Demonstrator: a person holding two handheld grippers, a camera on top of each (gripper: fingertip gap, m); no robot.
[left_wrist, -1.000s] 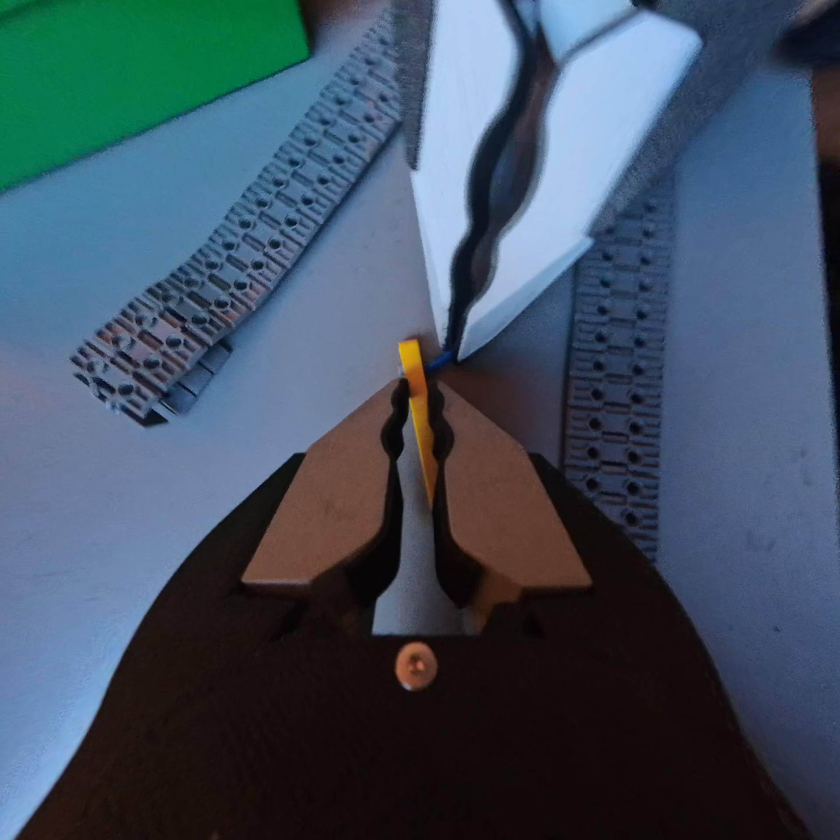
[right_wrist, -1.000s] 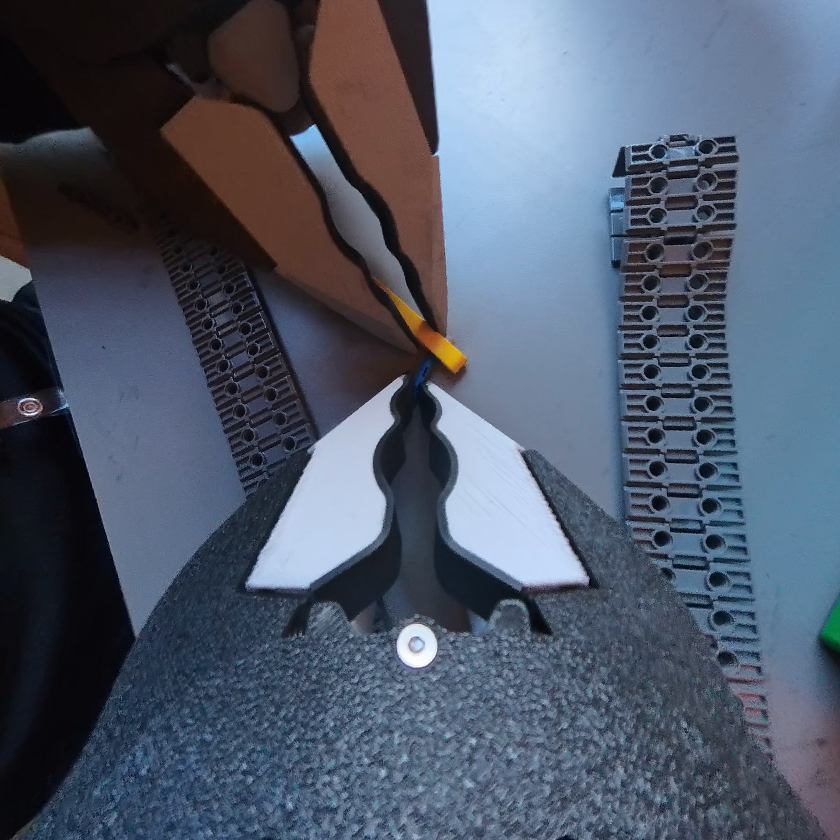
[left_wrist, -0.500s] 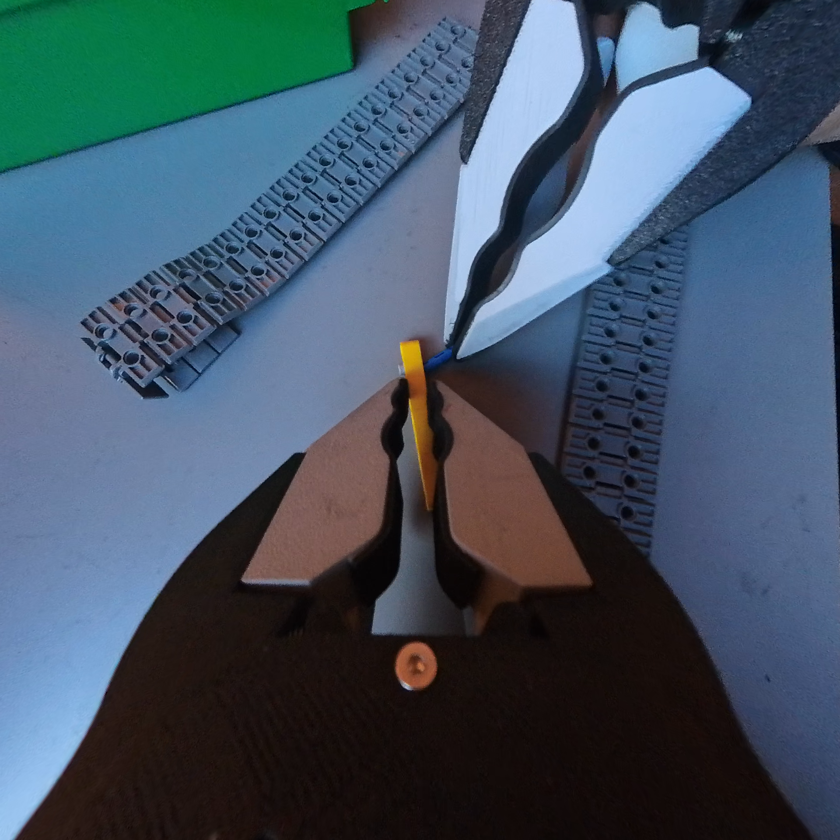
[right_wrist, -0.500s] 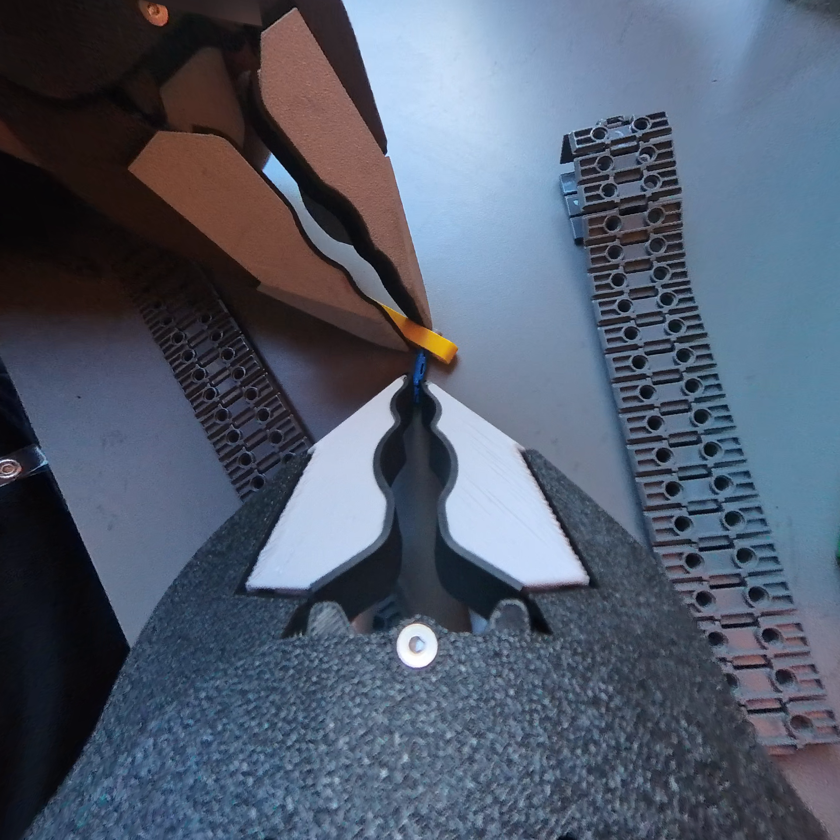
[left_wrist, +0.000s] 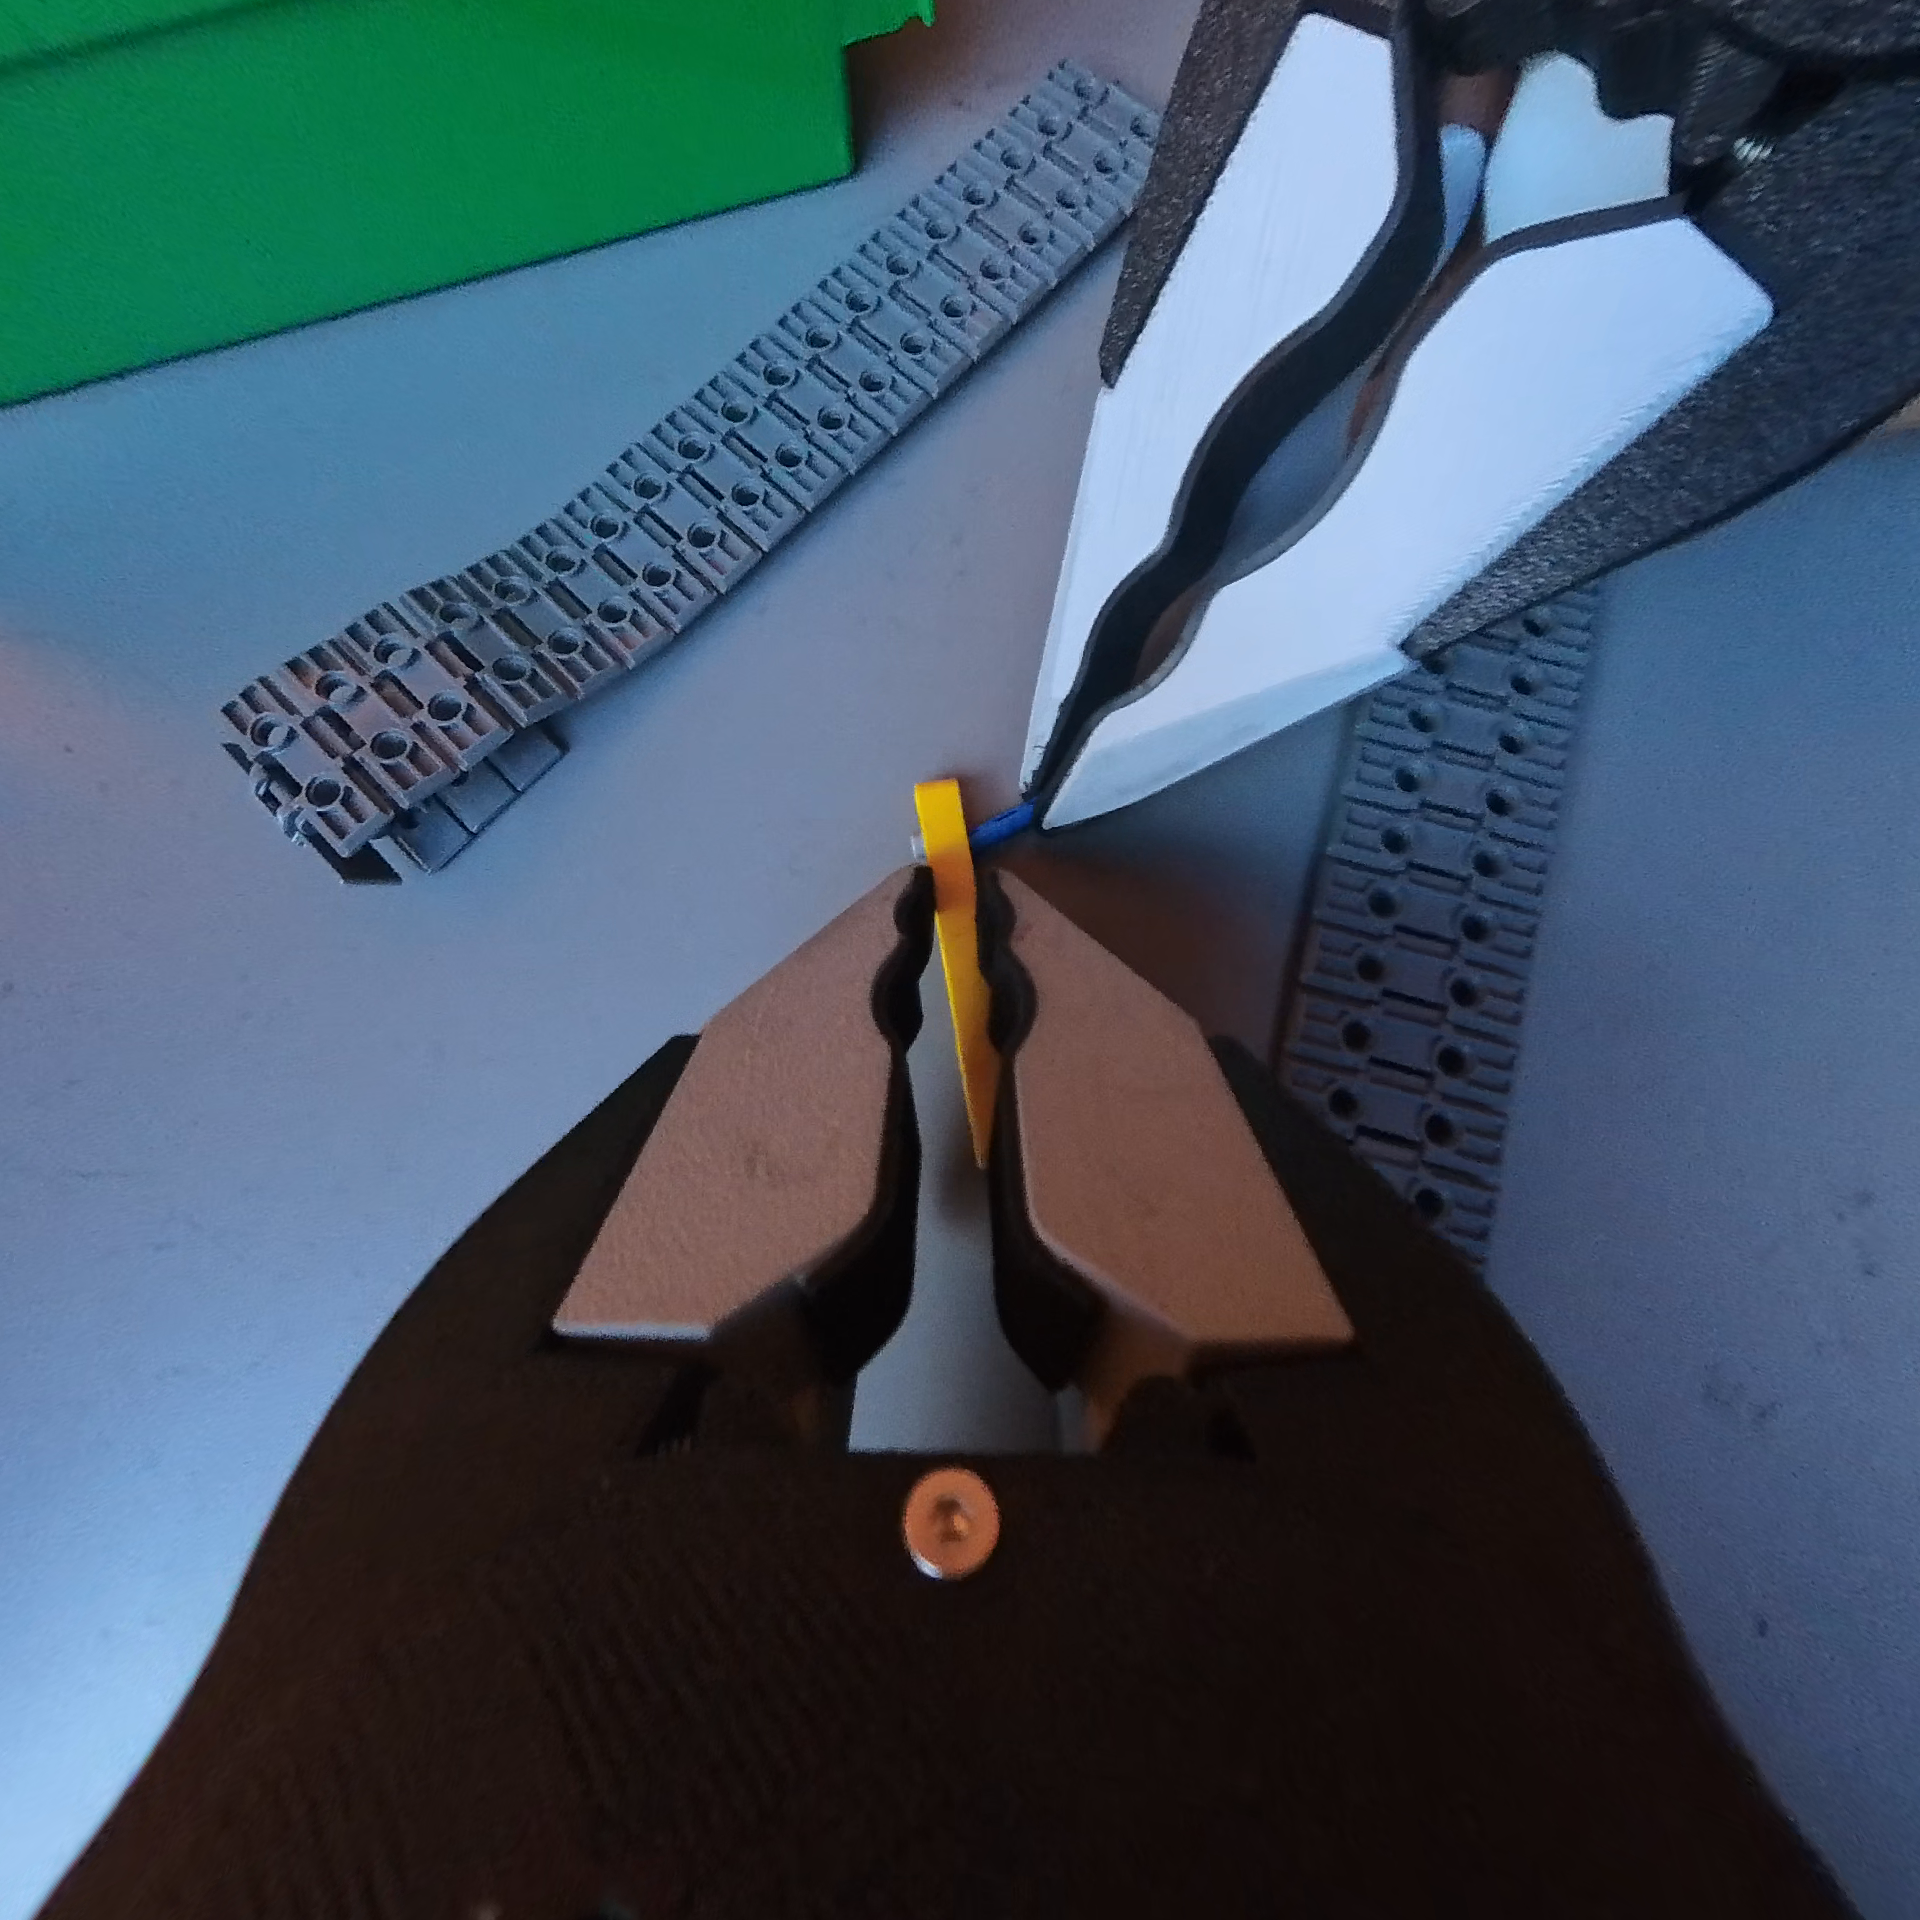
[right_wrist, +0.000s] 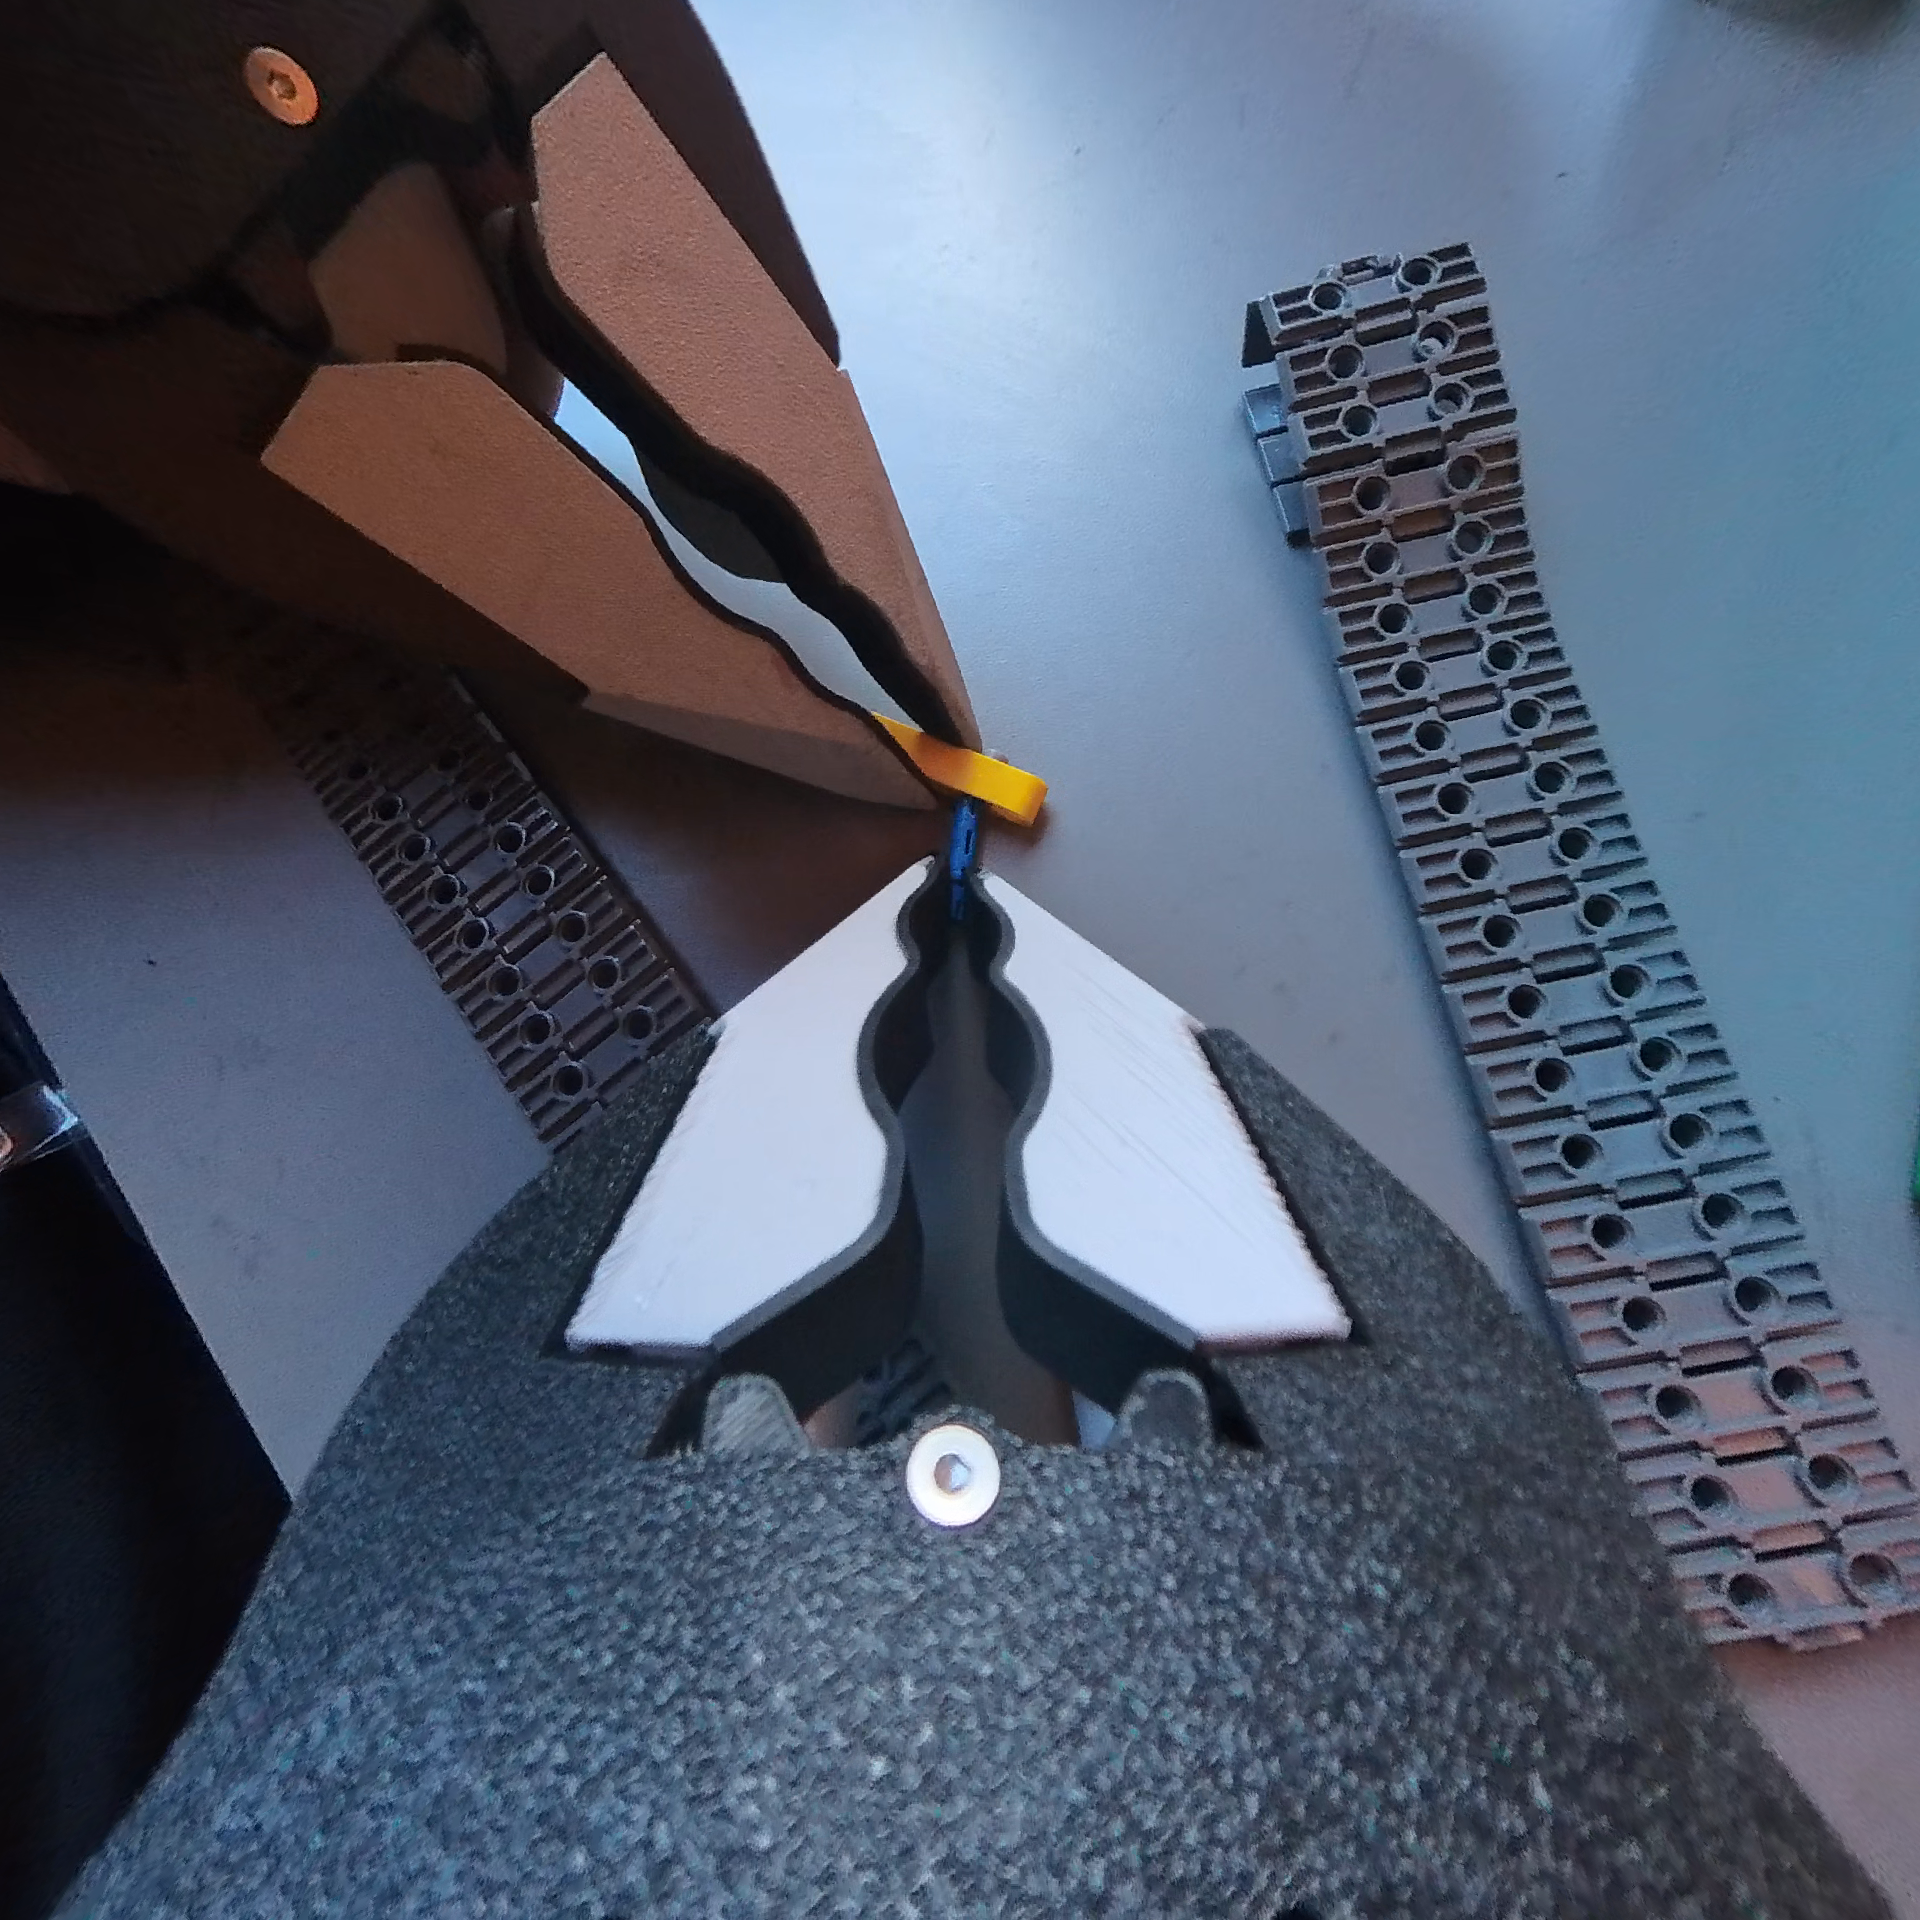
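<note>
The left claw, with tan fingers, is clenched on a flat yellow plastic piece. The piece stands on edge between the fingers, its long axis running along them, and its rounded end projects just past the tips. The right claw, with white fingers, is clenched on a small blue pin. The pin's long axis runs along the right fingers and meets the broad face of the yellow piece roughly square, at its projecting end. The two claw tips stand just apart, with the pin bridging the gap between them. In the left wrist view a small pale nub shows on the far face of the yellow piece; it cannot be determined whether this is the pin's end coming through a hole. The hole itself is not visible, and the pin's seating depth cannot be determined. Both parts are held just above the grey worktop. Two grey tread-link strips lie flat on it: a long tread strip to one side, and a second tread strip partly hidden beneath the left claw. A green box is cut off at the edge of the left wrist view.
</note>
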